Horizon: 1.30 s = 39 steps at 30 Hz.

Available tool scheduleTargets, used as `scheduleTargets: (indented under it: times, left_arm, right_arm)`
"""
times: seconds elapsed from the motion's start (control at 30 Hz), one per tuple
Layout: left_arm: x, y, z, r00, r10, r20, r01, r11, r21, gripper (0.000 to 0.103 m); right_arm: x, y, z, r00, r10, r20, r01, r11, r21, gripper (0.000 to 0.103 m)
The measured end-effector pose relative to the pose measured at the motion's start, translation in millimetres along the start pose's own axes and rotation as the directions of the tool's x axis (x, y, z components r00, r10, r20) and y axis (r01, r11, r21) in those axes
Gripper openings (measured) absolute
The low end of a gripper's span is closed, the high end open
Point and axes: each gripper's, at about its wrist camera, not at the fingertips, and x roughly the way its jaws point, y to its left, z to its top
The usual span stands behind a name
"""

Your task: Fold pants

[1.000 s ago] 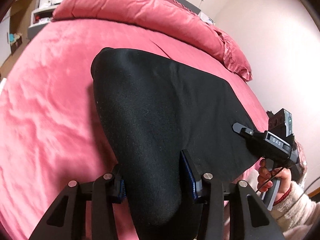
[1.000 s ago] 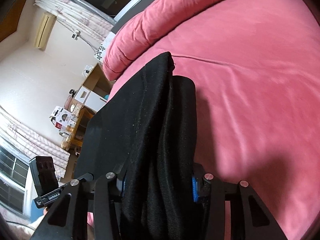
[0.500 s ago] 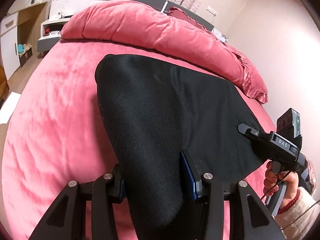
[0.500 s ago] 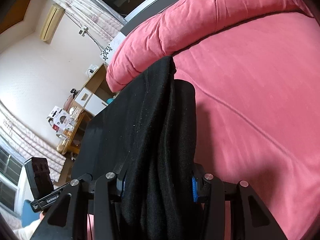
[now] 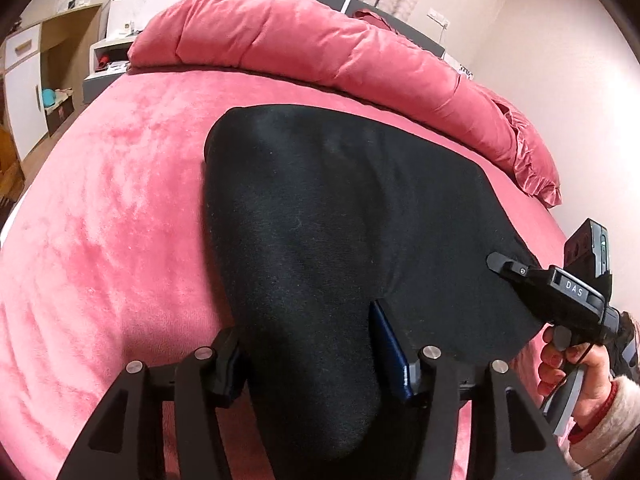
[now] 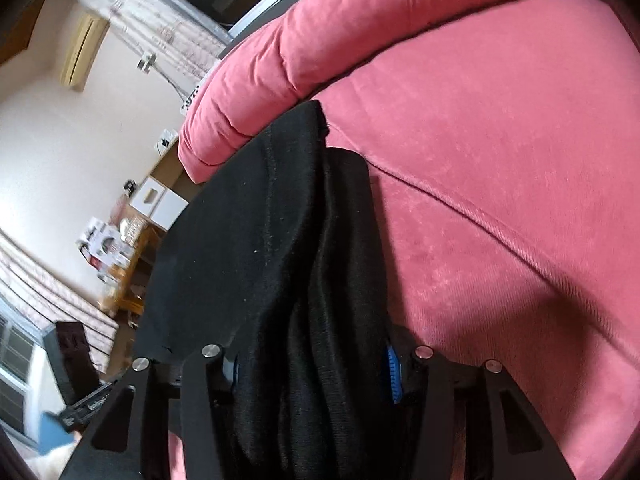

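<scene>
While left tool (image 5: 316, 356) widens, right tool (image 6: 314, 372) holding pants (image 5: 340, 220)

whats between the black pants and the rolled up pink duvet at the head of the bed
Only bare pink bed cover; the left wrist view shows that strip between the black pants and the rolled duvet.

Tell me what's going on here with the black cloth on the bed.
A person is folding black pants on a bed with a pink cover, using a handheld gripper in each hand. The left gripper has a thick fold of the fabric between its fingers, and its jaws have just been opening, so it looks to be letting go. The right gripper also has bunched fabric between its jaws at the other corner. The pants lie spread across the bed, short of the rolled pink duvet.
</scene>
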Motion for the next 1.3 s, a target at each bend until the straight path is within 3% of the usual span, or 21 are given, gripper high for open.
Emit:
scheduleTargets:
  times: [0.37,0.6,0.67,0.7,0.83,0.93,1.0,1.3]
  left_arm:
    - [-14.6,7.8,-10.7,0.999,0.032,-0.011,-0.033,0.996,-0.086,0.066]
    - [-34.1,7.2,-24.6,0.999,0.033,-0.01,-0.034,0.989,-0.144,0.066]
    - [-38.2,5.0,-31.6,0.999,0.038,-0.008,-0.039,0.99,-0.137,0.066]
    - [-39.8,2.8,-35.8,0.999,0.045,-0.006,-0.046,0.992,-0.116,0.065]
    - [-37.8,-12.1,-45.2,0.993,0.12,0.015,-0.121,0.992,0.024,0.065]
    - [-38.2,-12.5,-51.0,0.991,0.132,0.026,-0.132,0.991,0.014,0.065]
    - [-43.3,-13.8,-55.1,0.99,0.139,0.024,-0.139,0.99,-0.003,0.065]
    - [-71.0,-20.2,-76.2,0.984,0.176,0.02,-0.175,0.983,-0.054,0.064]
  right_arm:
    - [-1.6,12.3,-0.5,0.997,-0.071,0.004,0.071,0.997,0.026,0.057]
    - [-23.4,10.8,-9.6,0.996,-0.094,-0.013,0.094,0.994,0.062,0.068]
    - [-28.9,6.8,-15.9,0.997,-0.074,-0.02,0.076,0.994,0.082,0.067]
    - [-32.1,5.0,-20.2,0.997,-0.073,-0.018,0.074,0.994,0.082,0.059]
    - [-30.0,9.5,-23.9,0.992,-0.128,0.001,0.128,0.992,0.02,0.054]
    - [-26.7,9.3,-27.8,0.984,-0.178,0.024,0.178,0.984,0.025,0.059]
    - [-29.7,14.4,-31.0,0.971,-0.233,0.044,0.233,0.972,0.015,0.07]
    - [-49.9,31.9,-54.4,0.969,-0.245,0.025,0.244,0.969,0.045,0.072]
